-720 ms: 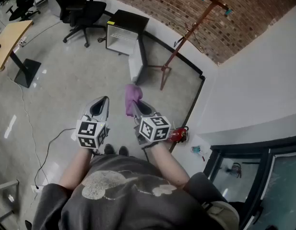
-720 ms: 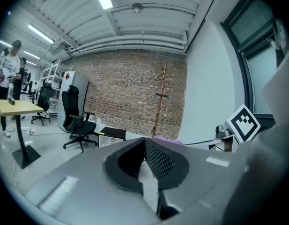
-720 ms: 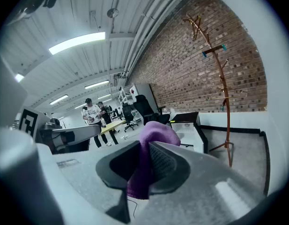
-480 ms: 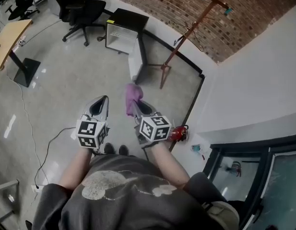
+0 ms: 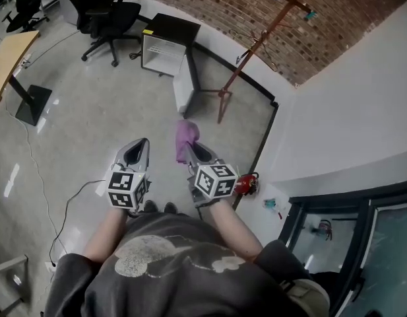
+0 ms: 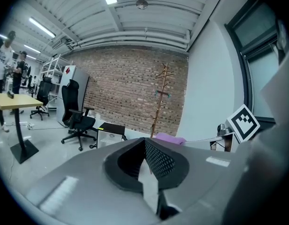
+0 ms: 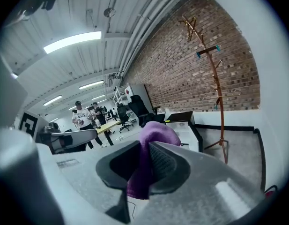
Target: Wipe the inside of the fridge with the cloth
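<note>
Right gripper [image 5: 192,153] clamps the purple cloth [image 5: 185,137]; left gripper [image 5: 138,152] shut, empty. Both well short of the fridge [image 5: 165,43], straight ahead, open front facing them. Neither clearly nearer.

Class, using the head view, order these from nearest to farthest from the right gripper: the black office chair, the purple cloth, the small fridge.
1. Purple cloth, clamped in the right gripper.
2. Small fridge, ahead on the floor, door open.
3. Black office chair, beyond it, farther left.

Purple cloth [image 5: 185,139] bunched upright, fridge [image 5: 165,45] open
</note>
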`<state>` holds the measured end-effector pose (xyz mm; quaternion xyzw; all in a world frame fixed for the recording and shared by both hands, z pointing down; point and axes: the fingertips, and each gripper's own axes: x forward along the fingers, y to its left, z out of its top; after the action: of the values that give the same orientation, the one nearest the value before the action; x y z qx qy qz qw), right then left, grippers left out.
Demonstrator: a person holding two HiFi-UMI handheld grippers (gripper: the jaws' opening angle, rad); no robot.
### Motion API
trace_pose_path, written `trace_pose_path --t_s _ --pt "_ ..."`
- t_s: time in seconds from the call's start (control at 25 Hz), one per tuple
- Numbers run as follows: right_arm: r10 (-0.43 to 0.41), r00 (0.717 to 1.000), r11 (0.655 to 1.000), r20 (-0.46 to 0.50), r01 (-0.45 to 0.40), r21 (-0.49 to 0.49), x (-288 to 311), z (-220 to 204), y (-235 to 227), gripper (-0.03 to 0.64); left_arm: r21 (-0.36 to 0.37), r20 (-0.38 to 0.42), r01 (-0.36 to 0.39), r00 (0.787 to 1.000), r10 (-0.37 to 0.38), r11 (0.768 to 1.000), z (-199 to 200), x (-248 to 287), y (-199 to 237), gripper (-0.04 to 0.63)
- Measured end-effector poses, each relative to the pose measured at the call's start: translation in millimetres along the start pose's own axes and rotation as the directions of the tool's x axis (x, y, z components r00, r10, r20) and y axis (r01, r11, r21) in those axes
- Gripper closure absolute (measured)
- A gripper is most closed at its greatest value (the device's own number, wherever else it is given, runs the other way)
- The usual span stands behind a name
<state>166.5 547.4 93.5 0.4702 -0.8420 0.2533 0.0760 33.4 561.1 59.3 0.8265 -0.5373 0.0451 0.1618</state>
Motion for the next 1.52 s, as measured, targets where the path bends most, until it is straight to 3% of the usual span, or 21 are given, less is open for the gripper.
trace_pose_path --t_s 0.32,0.72,1.12,1.52 --pt "-0.102 0.995 0.993 0.007 0.101 0.058 20.2 -2.6 -21.1 0.568 -0.006 0.022 0.021 1.000 -0.021 1.000 7.4 9.2 30.6 0.577" --pt "-0.091 0.995 0.993 -0.027 0.093 0.069 79.9 3.7 -38.9 0.568 -0.065 -0.054 -0.056 0.997 0.052 0.996 -8.5 40.1 83.7 0.577" --pt "0.011 0.999 0.998 -0.042 -0.008 0.063 218.1 63.2 -101.3 0.567 -0.049 -0.093 -0.125 0.988 0.120 0.991 23.1 164.5 143.6 0.577" --pt "0.078 0.996 0.996 -0.046 -0.077 0.037 341.3 168.8 -177.7 0.568 -0.016 -0.061 -0.201 0.978 0.199 0.980 103.5 305.2 205.1 0.577"
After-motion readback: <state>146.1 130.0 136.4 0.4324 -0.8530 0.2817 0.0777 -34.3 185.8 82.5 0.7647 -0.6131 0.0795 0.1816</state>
